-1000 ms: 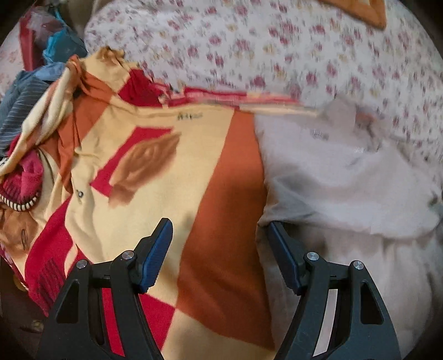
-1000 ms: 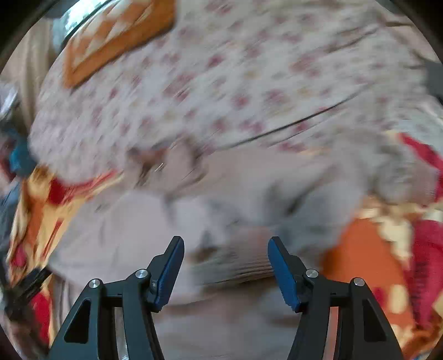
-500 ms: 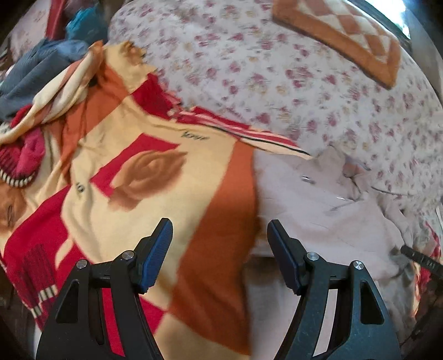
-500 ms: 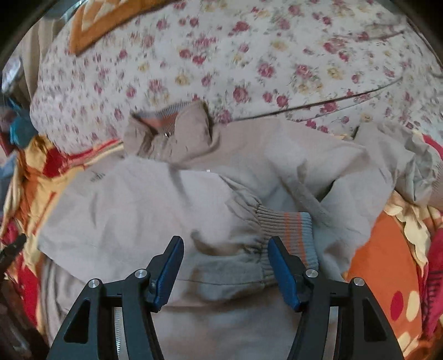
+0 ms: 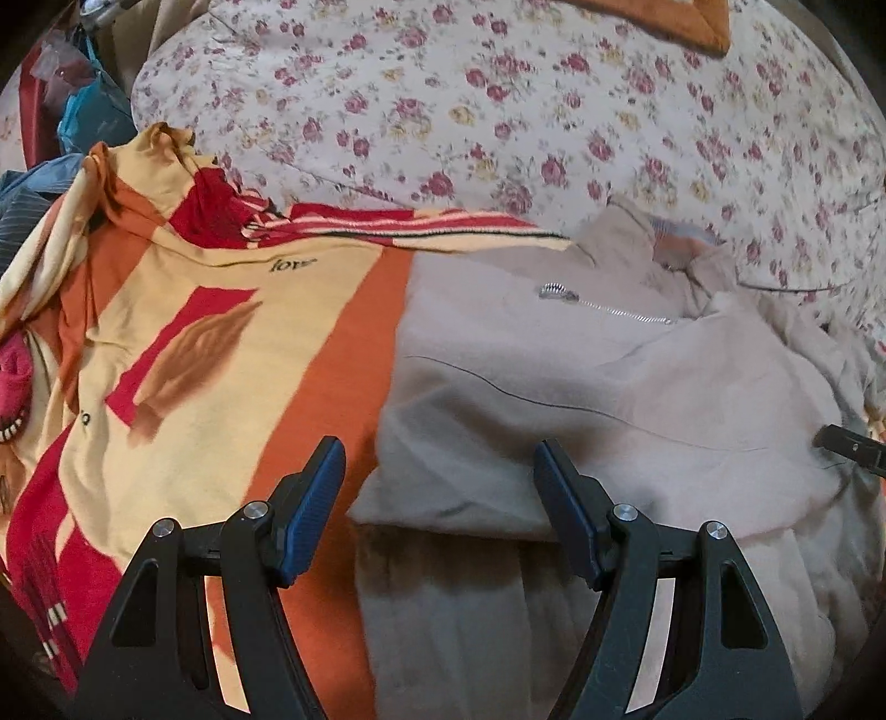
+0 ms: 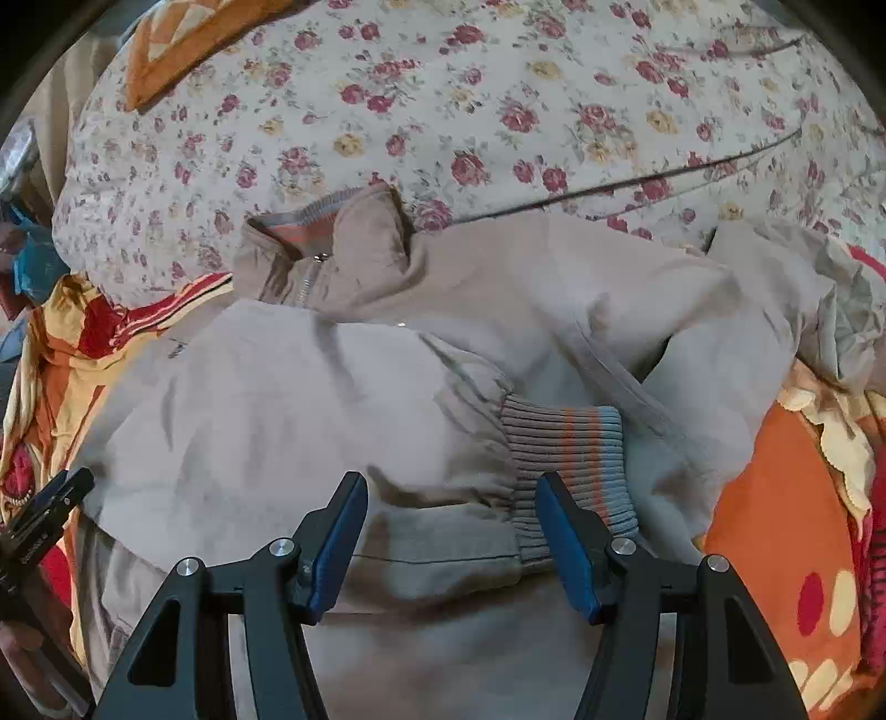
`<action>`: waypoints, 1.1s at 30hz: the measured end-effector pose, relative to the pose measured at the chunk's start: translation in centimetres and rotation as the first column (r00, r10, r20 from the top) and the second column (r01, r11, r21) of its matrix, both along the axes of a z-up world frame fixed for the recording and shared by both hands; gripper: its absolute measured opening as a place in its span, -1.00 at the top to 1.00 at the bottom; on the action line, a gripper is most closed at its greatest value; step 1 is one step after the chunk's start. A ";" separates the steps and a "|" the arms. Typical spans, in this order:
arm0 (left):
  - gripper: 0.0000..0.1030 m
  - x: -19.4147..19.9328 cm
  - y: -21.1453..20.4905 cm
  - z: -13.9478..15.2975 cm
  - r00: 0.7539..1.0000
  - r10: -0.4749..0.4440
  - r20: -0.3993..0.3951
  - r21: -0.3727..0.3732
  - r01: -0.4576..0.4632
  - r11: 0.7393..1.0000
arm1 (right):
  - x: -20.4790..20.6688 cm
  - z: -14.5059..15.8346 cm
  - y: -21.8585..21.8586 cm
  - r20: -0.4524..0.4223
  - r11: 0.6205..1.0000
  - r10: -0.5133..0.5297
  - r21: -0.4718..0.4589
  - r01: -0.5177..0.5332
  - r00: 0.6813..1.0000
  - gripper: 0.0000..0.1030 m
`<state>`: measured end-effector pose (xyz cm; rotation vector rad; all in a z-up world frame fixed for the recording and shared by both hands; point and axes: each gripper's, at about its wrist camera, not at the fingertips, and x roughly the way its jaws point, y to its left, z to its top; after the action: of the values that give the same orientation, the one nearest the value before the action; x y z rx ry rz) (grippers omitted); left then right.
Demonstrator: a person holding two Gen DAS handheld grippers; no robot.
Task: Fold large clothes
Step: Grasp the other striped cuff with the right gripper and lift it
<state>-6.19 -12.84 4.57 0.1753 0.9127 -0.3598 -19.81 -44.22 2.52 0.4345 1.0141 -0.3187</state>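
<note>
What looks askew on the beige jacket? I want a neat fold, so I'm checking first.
The beige jacket is not flat: one sleeve lies folded across its front, its ribbed striped cuff near the middle, and the far sleeve is bunched up beside the orange patterned blanket. The collar stands crumpled.

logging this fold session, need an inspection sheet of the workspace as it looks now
surface: bed under a floral-print sheet, partly overlaid by an orange, yellow and red patterned blanket.
job's things: beige zip-up jacket lying on the bed, one sleeve folded across the body, its striped ribbed cuff on top, collar toward the floral sheet.
clutter: heap of blue and red clothes at the far left; orange checked cushion at the top.
grippers: left hand-held gripper open at the jacket's left edge; right hand-held gripper open just below the cuff; neither holds anything.
cables: nothing seen.
surroundings: nothing seen beyond the bed.
</note>
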 end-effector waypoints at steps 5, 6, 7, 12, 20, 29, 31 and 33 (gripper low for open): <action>-0.38 0.5 -1.0 -1.6 1.000 -0.009 -0.021 0.049 0.010 0.999 | 0.5 -0.9 0.3 -0.019 1.000 0.010 -0.026 -0.011 1.000 -0.19; -0.38 0.6 -1.0 -1.7 1.000 -0.007 -0.025 0.050 0.008 0.999 | 0.4 -0.7 0.3 -0.016 1.000 0.012 -0.020 -0.012 1.000 -0.19; -0.38 0.6 -1.1 -1.9 1.000 -0.007 -0.026 0.051 0.009 0.999 | 0.2 -0.4 0.2 -0.009 1.000 0.012 -0.008 -0.012 1.000 -0.18; -0.38 0.5 -1.3 -1.9 1.000 -0.010 -0.017 0.057 0.011 0.998 | -2.3 1.6 -2.2 0.075 0.994 -0.052 0.105 0.044 0.996 -0.21; -0.38 0.6 -0.8 -1.9 0.999 0.004 -0.049 0.021 -0.003 1.000 | -9.0 3.0 -10.6 0.134 0.945 -0.307 0.159 0.285 0.942 -0.43; -0.38 0.8 -0.9 -1.9 0.999 0.006 -0.043 0.019 -0.005 1.000 | -14.3 2.5 -20.8 0.157 0.803 -0.585 0.248 0.541 0.796 -0.43; -0.38 0.8 -0.9 -2.0 0.999 0.005 -0.040 0.021 -0.004 1.000 | -14.2 2.2 -21.9 0.164 0.781 -0.614 0.264 0.565 0.772 -0.43; -0.38 0.8 -1.0 -2.0 0.999 0.003 -0.037 0.023 -0.002 1.000 | -13.7 1.3 -23.1 0.146 0.747 -0.652 0.292 0.597 0.744 -0.43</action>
<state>-5.42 -13.86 2.56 0.1891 0.9539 -0.3512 -33.55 -67.34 3.85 1.0141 0.6345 -0.7470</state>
